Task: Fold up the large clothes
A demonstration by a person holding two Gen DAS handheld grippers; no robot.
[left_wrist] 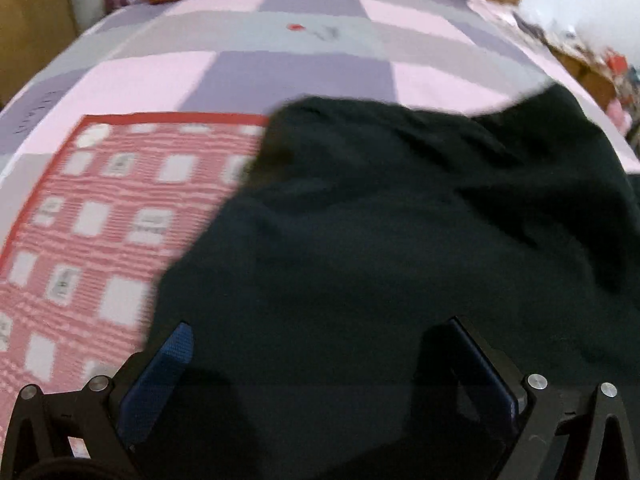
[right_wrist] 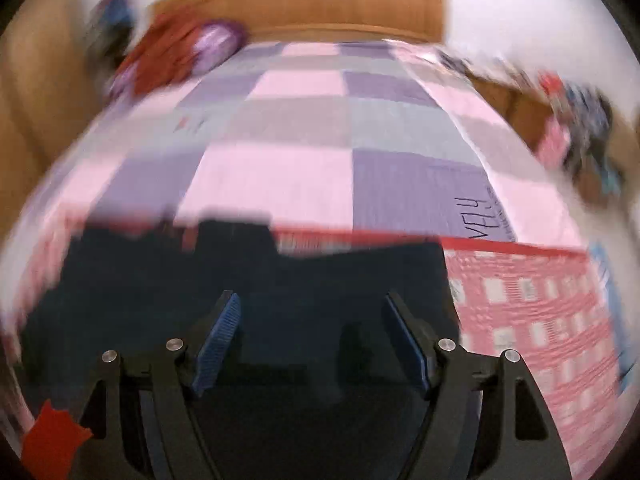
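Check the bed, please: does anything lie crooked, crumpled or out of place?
The dark garment lies rumpled, with wrinkles and an uneven far edge, partly covering the red patterned cloth. It is not yet folded. Nothing looks damaged or spilled.

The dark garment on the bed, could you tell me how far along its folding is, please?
Done: the dark garment lies on the red-and-white mat, rumpled, with no clear fold visible. In hand: nothing; the left gripper and right gripper are both open above it. Left: seemingly all the folding.
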